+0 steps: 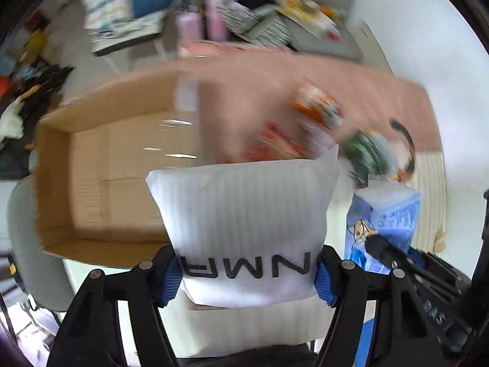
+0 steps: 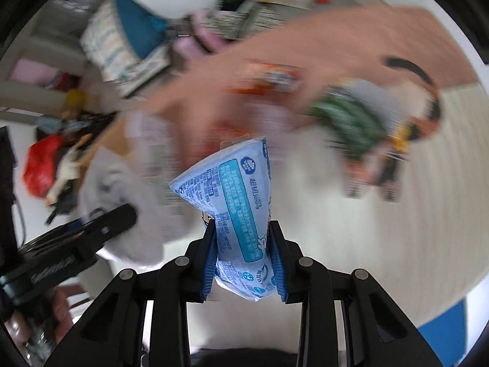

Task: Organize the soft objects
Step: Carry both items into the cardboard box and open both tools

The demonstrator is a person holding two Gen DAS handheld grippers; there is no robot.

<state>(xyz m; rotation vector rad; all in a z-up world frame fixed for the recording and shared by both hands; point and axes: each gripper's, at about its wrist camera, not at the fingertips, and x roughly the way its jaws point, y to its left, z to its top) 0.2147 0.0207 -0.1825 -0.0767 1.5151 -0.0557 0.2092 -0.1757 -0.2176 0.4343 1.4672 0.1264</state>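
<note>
My left gripper (image 1: 247, 276) is shut on a white ribbed sock (image 1: 244, 214) with black letters, held in the air just right of an open cardboard box (image 1: 101, 165). My right gripper (image 2: 244, 263) is shut on a light blue tissue pack (image 2: 237, 202), squeezed at its lower part. That pack also shows in the left wrist view (image 1: 382, 223), and the sock appears blurred in the right wrist view (image 2: 122, 202). Both views are motion-blurred.
A pink and cream tablecloth (image 1: 275, 76) carries orange snack packs (image 1: 318, 107), a red packet (image 1: 275, 143) and a green striped item (image 1: 366, 153). Behind stand a chair with striped and blue cushions (image 1: 122, 0) and cluttered boxes (image 1: 259, 15). Clutter lies on the floor at left (image 2: 52, 165).
</note>
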